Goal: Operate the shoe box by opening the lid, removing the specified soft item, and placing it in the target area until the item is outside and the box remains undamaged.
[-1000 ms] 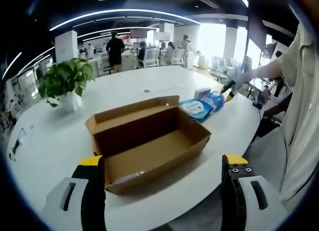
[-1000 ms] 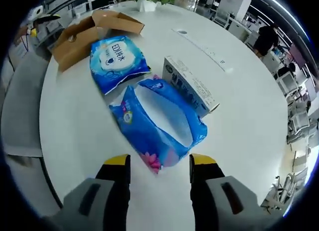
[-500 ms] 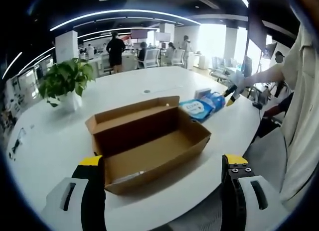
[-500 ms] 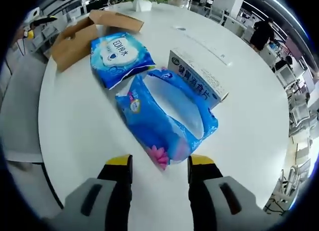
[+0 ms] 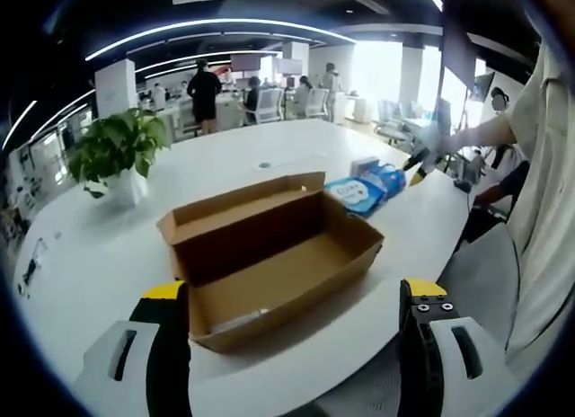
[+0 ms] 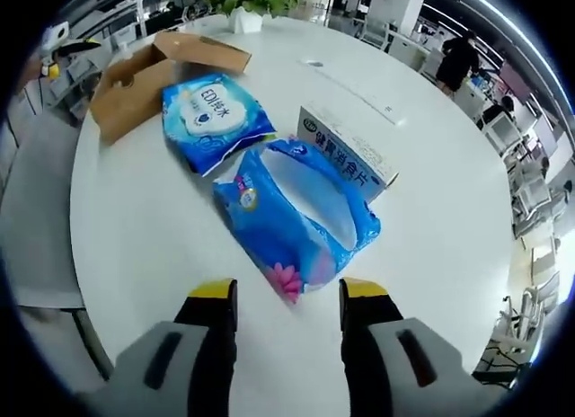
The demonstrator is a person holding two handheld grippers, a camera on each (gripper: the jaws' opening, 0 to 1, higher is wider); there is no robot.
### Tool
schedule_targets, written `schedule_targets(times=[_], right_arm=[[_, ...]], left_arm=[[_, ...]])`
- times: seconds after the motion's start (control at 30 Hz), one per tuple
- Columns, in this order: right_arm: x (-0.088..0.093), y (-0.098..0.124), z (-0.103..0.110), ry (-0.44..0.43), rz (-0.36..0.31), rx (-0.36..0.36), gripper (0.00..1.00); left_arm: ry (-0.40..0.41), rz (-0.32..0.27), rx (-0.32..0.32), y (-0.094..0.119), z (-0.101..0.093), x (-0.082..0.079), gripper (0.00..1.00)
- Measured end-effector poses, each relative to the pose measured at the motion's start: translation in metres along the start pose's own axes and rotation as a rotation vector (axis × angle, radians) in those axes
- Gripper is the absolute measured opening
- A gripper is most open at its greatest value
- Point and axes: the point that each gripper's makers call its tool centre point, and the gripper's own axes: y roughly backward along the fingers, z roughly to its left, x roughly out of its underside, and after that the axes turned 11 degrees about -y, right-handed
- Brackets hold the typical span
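The brown shoe box [image 5: 269, 255] lies with its lid folded back, and its inside looks bare apart from a pale strip at the near end. My left gripper [image 5: 293, 291] is open, its jaws wide on either side of the box's near end. The blue soft tissue pack [image 6: 296, 221] lies on the white table just beyond my right gripper [image 6: 287, 293], which is open and holds nothing. A blue wet-wipes pack [image 6: 214, 116] lies beside it, and the shoe box [image 6: 148, 71] is farther off. From the left gripper view, the right gripper [image 5: 418, 159] hovers past the blue packs [image 5: 368, 188].
A white carton [image 6: 346, 156] with green print rests against the far side of the tissue pack. A potted plant [image 5: 117, 147] stands at the back left of the round white table [image 5: 99, 246]. A person's sleeve and arm [image 5: 530, 165] fill the right side. Office desks and people are beyond.
My right gripper's view has drawn back a little from the tissue pack, which lies still on the table. The left gripper and the shoe box have barely shifted.
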Motion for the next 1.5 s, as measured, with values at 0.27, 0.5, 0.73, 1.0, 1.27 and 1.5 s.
schedule_targets(times=[0.27,0.5,0.73,1.0,1.27,1.5], right_arm=[[-0.007,0.017,0.019,-0.043,-0.065,0.022,0.47],[-0.015,0.032,0.045,-0.077,-0.127,0.028,0.51],[-0.030,0.048,0.074,-0.116,-0.210,0.034,0.57],[-0.040,0.071,0.101,-0.161,-0.271,0.053,0.62],[-0.060,0.097,0.135,-0.195,-0.374,0.059,0.66],[-0.067,0.110,0.159,-0.207,-0.414,0.058,0.70]], left_arm=[[-0.018,0.010,0.043,-0.001,0.007,0.003,0.99],[-0.036,0.031,0.113,-0.003,0.008,0.002,0.94],[-0.074,0.048,0.167,-0.007,0.015,0.001,0.88],[-0.120,0.084,0.195,-0.014,0.028,0.004,0.79],[-0.191,0.169,0.258,-0.028,0.027,0.016,0.70],[-0.249,0.220,0.299,-0.042,0.026,0.019,0.63]])
